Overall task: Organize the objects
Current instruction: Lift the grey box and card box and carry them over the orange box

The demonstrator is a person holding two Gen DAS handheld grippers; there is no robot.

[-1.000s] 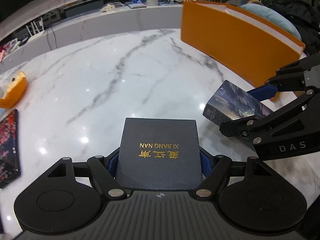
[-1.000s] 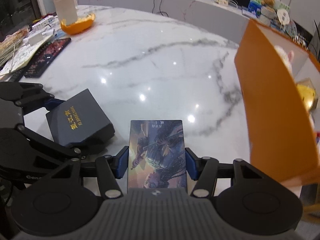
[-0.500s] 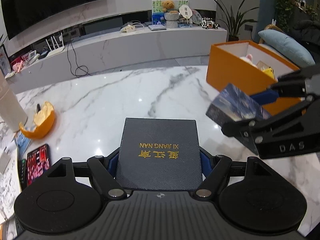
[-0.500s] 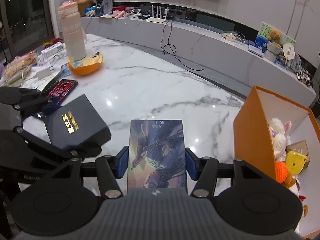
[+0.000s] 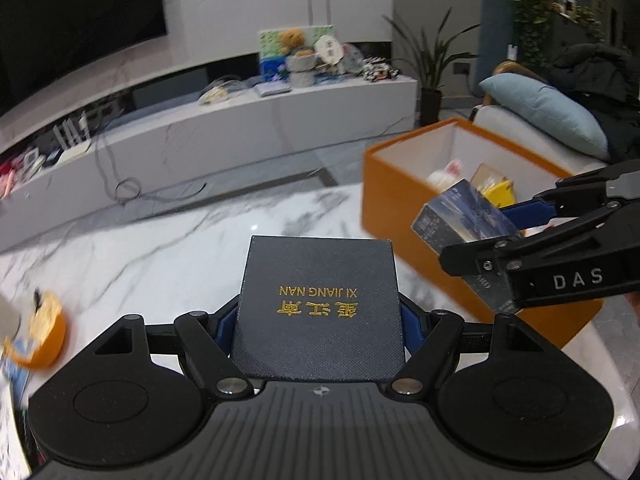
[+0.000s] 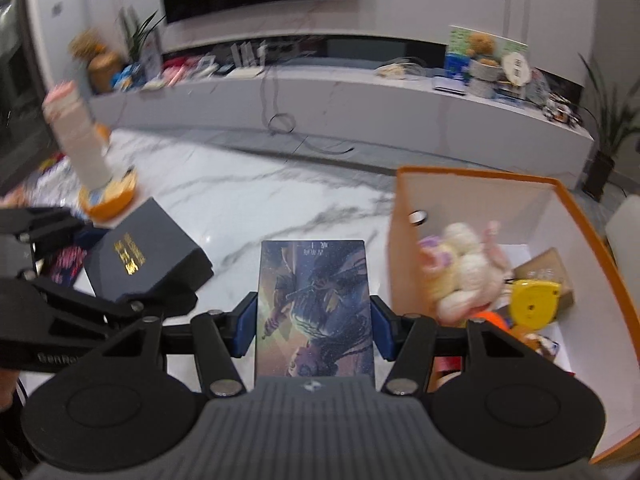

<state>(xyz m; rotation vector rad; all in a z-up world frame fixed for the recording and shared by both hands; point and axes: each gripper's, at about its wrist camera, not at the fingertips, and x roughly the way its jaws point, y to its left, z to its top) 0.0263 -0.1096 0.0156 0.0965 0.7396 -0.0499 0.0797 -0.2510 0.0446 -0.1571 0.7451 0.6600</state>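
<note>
My left gripper is shut on a dark navy box with gold lettering, its blue pads against the box's two sides. The pair hangs above the marble table. My right gripper is shut on a slimmer box with a starry picture. It is held just left of the open orange box. In the left wrist view the picture box hangs before the orange box's near wall. Inside lie a pale plush toy, a yellow item and a brown carton.
An orange peel bowl and a pale bottle stand at the table's left, with a dark red flat item near them. A long white bench with clutter runs behind the table. A sofa with a blue cushion lies beyond the orange box.
Both grippers have risen with their boxes and tilted upward, so more of the room shows. The orange box's inside has come into view, and the picture box is now closer to it.
</note>
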